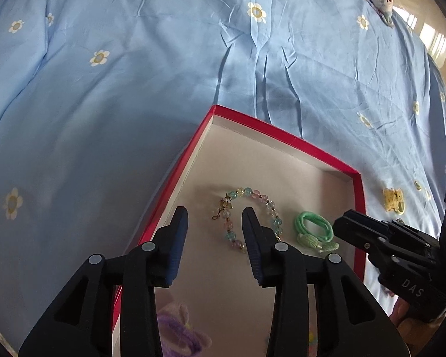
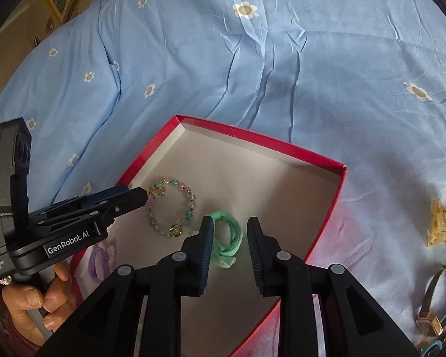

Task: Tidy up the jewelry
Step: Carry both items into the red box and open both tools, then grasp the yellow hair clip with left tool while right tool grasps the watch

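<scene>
A shallow red cardboard box with a pale grey inside point(image 2: 327, 217) is laid on a light blue bedsheet printed with small daisies point(image 1: 133, 89), and it serves as the collecting place for the jewelry. Inside the box, toward its left wall, a bracelet of pastel glass beads point(image 1: 246, 208) is lying flat; just beside it, nearer the right wall, a mint-green elastic hair tie point(image 1: 313, 226) is coiled. A purple hair tie point(image 2: 101, 260) is seen at the near corner of the box.

The left hand-held gripper point(image 1: 214, 217) is held above the bracelet with its jaws spread and nothing between them, which suggests the bracelet has been set down rather than being gripped. The right hand-held gripper point(image 2: 230, 226) is likewise spread and empty, poised over the green hair tie.

Outside the box, well apart from its right wall, a yellow plastic claw hair clip point(image 2: 444, 226) and a metal-banded wristwatch point(image 2: 437, 300) are left on the sheet. These are judged to be the pieces not yet gathered, and being on the right, they would probably be reached most easily by the right hand-held gripper.
</scene>
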`<action>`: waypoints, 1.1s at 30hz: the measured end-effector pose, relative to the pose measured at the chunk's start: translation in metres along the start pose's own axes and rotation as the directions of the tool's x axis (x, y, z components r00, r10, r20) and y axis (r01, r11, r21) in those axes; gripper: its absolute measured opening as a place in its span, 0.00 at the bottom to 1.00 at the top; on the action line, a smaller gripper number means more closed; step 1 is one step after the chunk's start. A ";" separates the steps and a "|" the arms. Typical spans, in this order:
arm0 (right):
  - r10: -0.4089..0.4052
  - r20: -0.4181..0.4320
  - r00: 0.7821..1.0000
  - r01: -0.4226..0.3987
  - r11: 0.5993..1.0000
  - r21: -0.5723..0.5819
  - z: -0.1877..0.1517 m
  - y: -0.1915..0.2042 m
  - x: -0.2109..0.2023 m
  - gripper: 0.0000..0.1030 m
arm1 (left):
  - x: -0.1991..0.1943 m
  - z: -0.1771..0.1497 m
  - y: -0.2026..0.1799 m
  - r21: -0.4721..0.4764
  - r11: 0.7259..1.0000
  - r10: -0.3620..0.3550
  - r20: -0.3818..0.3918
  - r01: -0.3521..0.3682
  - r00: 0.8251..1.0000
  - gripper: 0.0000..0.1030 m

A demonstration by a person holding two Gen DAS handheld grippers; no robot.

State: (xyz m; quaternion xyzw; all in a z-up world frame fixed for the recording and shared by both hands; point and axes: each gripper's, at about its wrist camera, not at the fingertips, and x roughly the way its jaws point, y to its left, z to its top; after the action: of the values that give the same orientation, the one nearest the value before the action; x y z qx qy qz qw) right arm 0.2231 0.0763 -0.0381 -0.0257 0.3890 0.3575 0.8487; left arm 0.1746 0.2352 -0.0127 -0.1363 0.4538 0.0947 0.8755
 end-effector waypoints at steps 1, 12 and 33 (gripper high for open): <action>0.005 0.009 1.000 -0.005 1.000 0.002 -0.001 0.000 -0.005 0.31 | -0.005 -0.002 0.001 -0.006 1.000 -0.003 0.007 0.003 1.000 0.36; -0.020 0.086 0.996 0.012 0.996 0.092 -0.034 -0.037 -0.070 0.41 | -0.044 -0.031 -0.028 -0.003 0.997 -0.081 0.024 0.081 0.996 0.42; -0.189 0.132 0.973 0.153 0.957 0.245 -0.109 -0.129 -0.170 0.41 | -0.047 -0.059 -0.127 0.154 0.970 -0.183 -0.044 0.187 0.982 0.44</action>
State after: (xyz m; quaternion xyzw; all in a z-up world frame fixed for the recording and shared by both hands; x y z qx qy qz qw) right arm 0.1590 -0.1545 -0.0288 0.0681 0.3576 0.2352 0.9012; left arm 0.1394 0.0939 0.0134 -0.1099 0.4580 -0.0255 0.8817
